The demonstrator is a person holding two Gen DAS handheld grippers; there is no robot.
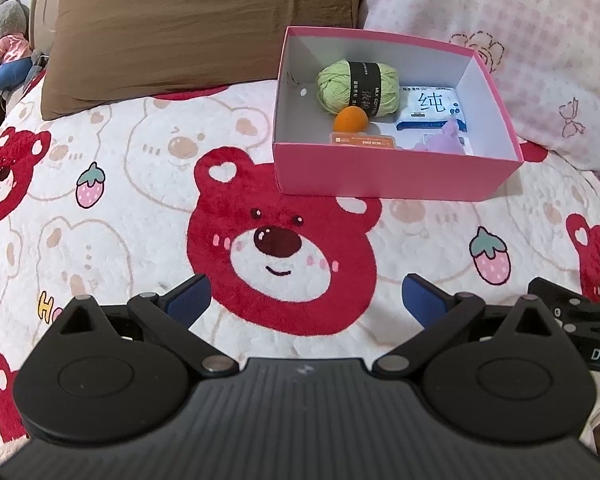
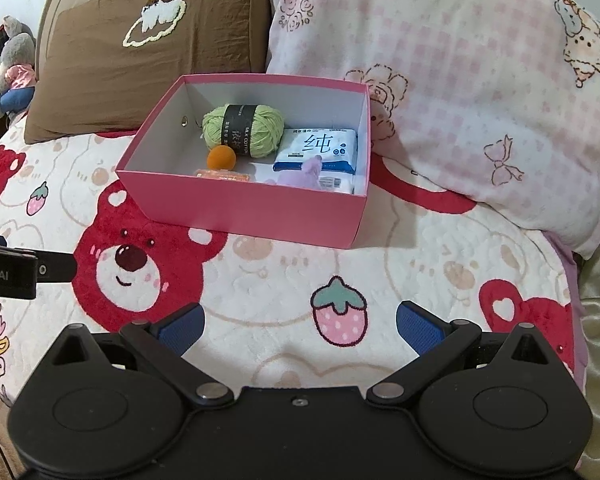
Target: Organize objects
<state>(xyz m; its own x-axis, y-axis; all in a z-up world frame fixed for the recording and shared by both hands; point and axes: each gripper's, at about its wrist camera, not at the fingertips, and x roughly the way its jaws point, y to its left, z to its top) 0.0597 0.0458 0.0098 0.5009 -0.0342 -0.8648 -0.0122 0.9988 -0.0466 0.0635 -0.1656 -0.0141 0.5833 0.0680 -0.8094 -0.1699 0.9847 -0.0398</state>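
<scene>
A pink box [image 1: 380, 172] [image 2: 240, 208] sits on the bear-print blanket. Inside lie a green yarn ball [image 1: 356, 86] [image 2: 242, 128], an orange ball [image 1: 351, 120] [image 2: 221, 158], a flat orange pack [image 1: 362, 142] [image 2: 224, 176], a white and blue wipes pack [image 1: 434, 110] [image 2: 320, 150] and a purple soft item [image 1: 444, 138] [image 2: 306, 172]. My left gripper [image 1: 306, 298] hovers open over the red bear, short of the box, holding nothing. My right gripper [image 2: 298, 324] is open and empty above the strawberry print, also short of the box. Each gripper shows at the edge of the other's view.
A brown pillow [image 1: 204, 28] [image 2: 148, 52] leans behind the box on the left, a pink checked pillow [image 1: 500, 32] [image 2: 480, 100] on the right. Plush toys [image 1: 4, 40] [image 2: 8, 64] sit at the far left. The blanket [image 1: 120, 200] spreads in front of the box.
</scene>
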